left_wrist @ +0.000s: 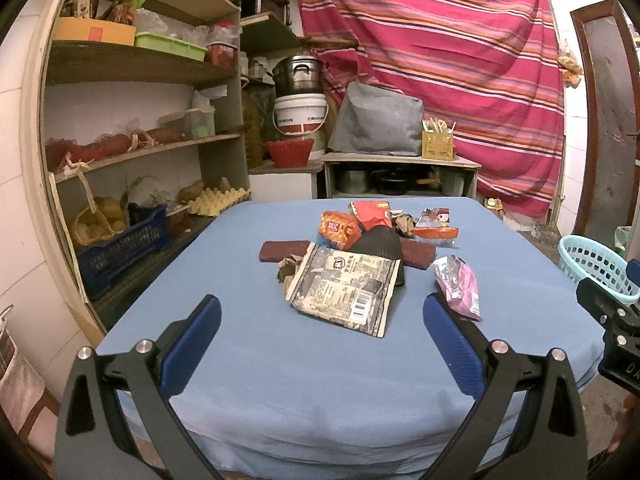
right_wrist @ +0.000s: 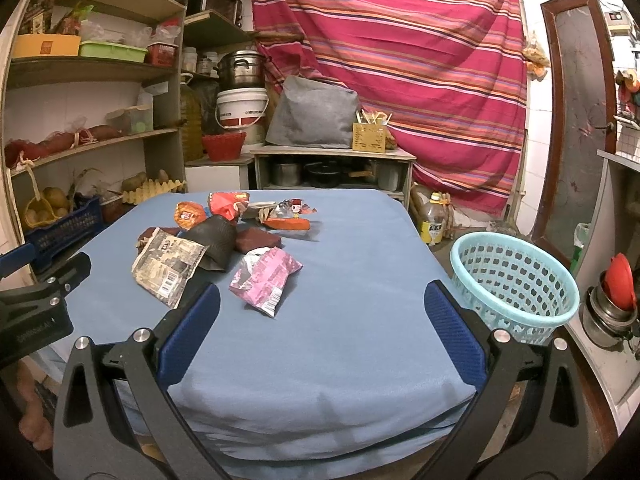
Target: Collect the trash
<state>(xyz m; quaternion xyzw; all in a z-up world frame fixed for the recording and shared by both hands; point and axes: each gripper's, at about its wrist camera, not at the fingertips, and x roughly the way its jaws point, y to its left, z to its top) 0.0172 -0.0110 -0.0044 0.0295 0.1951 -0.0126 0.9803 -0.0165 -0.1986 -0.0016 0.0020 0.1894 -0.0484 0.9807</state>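
Trash (left_wrist: pixel 344 264) heaped mid table (left_wrist: pixel 280 360), basket (right_wrist: pixel 514 280) rt edge, both jaws agape

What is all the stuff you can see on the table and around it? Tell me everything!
Table: one, blue cloth cover, centre.
Wrappers: about nine in a loose pile on the table, among them a pink wrapper, a beige printed wrapper, an orange packet and a black wrapper.
Basket: one, light blue, empty, beside the table's right edge.
Shelves: wooden, left wall, cluttered.
Striped cloth: red, hanging behind.
White bucket: one, under a metal pot.
Left gripper: blue pads, open, empty.
Right gripper: blue pads, open, empty.
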